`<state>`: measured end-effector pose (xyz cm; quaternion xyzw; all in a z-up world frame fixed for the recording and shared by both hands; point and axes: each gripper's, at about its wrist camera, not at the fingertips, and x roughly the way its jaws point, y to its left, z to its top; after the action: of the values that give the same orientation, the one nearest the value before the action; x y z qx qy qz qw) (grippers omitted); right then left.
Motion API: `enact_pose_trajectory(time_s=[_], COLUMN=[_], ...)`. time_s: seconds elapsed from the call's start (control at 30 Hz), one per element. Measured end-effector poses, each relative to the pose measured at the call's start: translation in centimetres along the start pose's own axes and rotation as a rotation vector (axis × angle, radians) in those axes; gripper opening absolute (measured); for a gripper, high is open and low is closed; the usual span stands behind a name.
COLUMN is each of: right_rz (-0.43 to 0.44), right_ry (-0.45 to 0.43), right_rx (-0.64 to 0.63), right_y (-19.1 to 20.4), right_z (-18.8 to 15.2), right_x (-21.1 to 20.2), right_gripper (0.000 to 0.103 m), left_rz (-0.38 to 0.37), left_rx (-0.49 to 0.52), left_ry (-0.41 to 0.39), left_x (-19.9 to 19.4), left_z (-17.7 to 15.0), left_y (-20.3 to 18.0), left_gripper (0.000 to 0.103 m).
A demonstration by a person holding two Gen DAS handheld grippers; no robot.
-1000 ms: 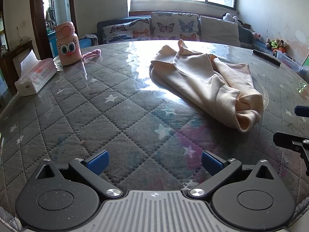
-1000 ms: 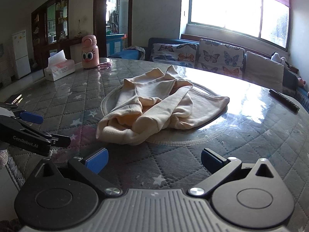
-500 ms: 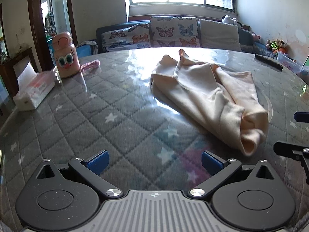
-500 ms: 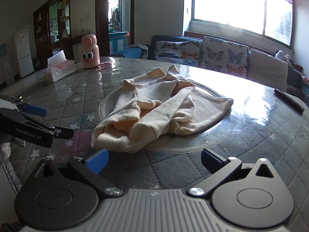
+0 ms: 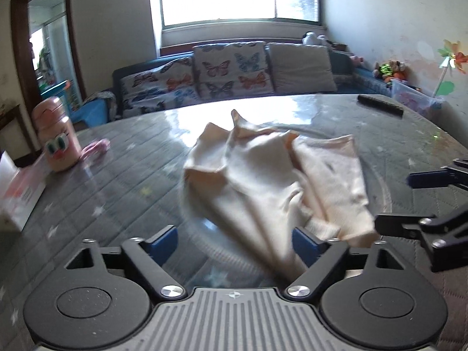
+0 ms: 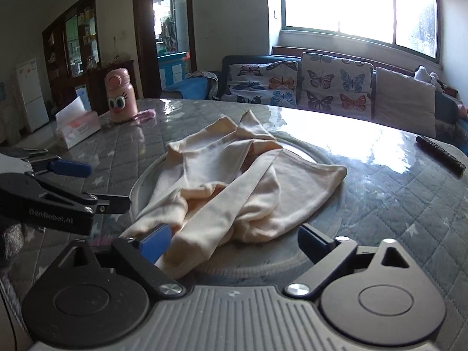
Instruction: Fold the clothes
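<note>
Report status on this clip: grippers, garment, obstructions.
Left gripper open, right gripper open, both at near edge of cream garment. Garment crumpled, unfolded, ungrasped. Nothing in the way.

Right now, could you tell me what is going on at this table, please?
A person holds a two-finger gripper in each hand, facing a crumpled cream garment on the quilted table. The left gripper and right gripper are both open at its near edge, gripping nothing. No fold has been made yet.
</note>
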<state>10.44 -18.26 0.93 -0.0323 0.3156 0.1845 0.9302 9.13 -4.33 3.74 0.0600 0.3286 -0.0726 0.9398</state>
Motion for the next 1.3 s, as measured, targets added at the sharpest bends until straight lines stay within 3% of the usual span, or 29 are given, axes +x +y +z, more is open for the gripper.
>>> enact_pose_trajectory(time_s=[0.17,0.4,0.53,0.67,0.87,1.0,1.17,1.3], right_rz=[0.013,0.019,0.030,0.042,0.040,0.066,0.104,0.089], right_ry=[0.019,0.066,0.078,0.100,0.118,0.126,0.132,0.100], right_rx=[0.046,0.085,0.116,0.143,0.177,0.237,0.306,0.307], right_y=[-1.7,-4.0,-5.3,-6.2,-7.1,-8.1,-9.0,-9.1], right_z=[1.7,4.3,6.1,7.6,8.7,8.8,8.6,8.7], right_x=[1.7,5.5,8.4,11.7,15.8,17.1,17.8,16.7], right_gripper=[0.080,0.062,0.053,0.047,0.038,0.028,0.008,0.002], left_rz=[-0.049,-0.110,-0.131,-0.171,-0.195,-0.194,-0.168,-0.134], left_rx=[0.046,0.090,0.104,0.104,0.118,0.120,0.109,0.076], left_ry=[0.000,0.028,0.051,0.070,0.066,0.060,0.045,0.010], left_x=[1.7,4.4,6.1,7.0,7.3,7.4,7.0,5.9], left_z=[1.7,2.8,3.3,3.3,3.4,3.5,3.6,4.0], left_y=[-1.1,-2.3,-2.5,-2.4,-2.4,-2.2,-1.6,-0.2], left_gripper=[0.062,0.051,0.039,0.023,0.009,0.004,0.000,0.000])
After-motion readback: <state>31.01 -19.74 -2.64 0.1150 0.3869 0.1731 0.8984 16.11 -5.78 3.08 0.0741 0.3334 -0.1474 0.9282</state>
